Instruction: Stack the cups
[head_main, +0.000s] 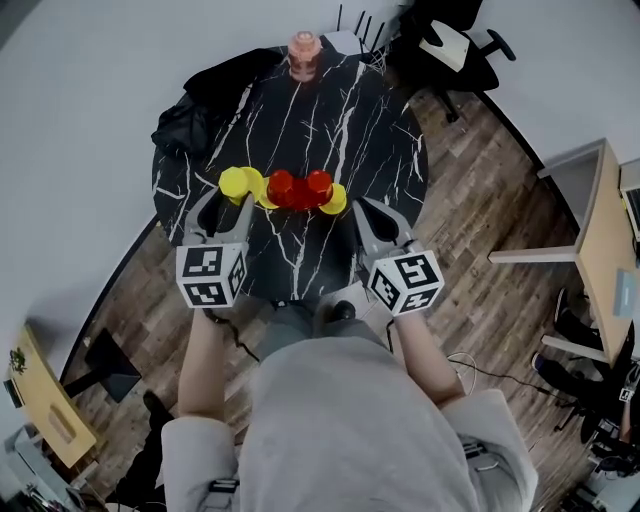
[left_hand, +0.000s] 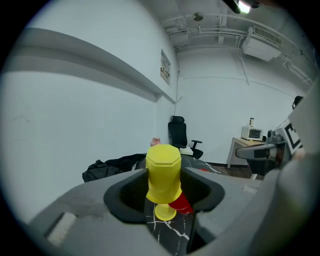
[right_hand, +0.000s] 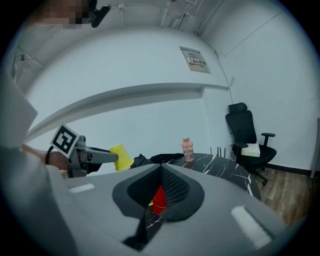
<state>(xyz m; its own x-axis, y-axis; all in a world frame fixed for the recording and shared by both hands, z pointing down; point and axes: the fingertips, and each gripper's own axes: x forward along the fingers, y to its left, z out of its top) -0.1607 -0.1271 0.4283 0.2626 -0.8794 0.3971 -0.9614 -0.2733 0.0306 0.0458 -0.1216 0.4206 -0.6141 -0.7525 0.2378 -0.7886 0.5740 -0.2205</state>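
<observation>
A yellow cup (left_hand: 163, 172) was gripped upside down by the left gripper (head_main: 235, 200), near the red cups (head_main: 300, 187). The right gripper (head_main: 361, 208) was closed, empty. The cup would best be centred over its target, then lowered squarely before release.

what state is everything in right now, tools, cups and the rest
left tool: shut on the yellow cup
yellow cup: held base up, lifted off the table
right tool: shut, empty
red cups: standing side by side on the table
other yellow cups: on the table beside the reds
pink bottle: upright at the far edge
black jacket: crumpled on the table's edge
</observation>
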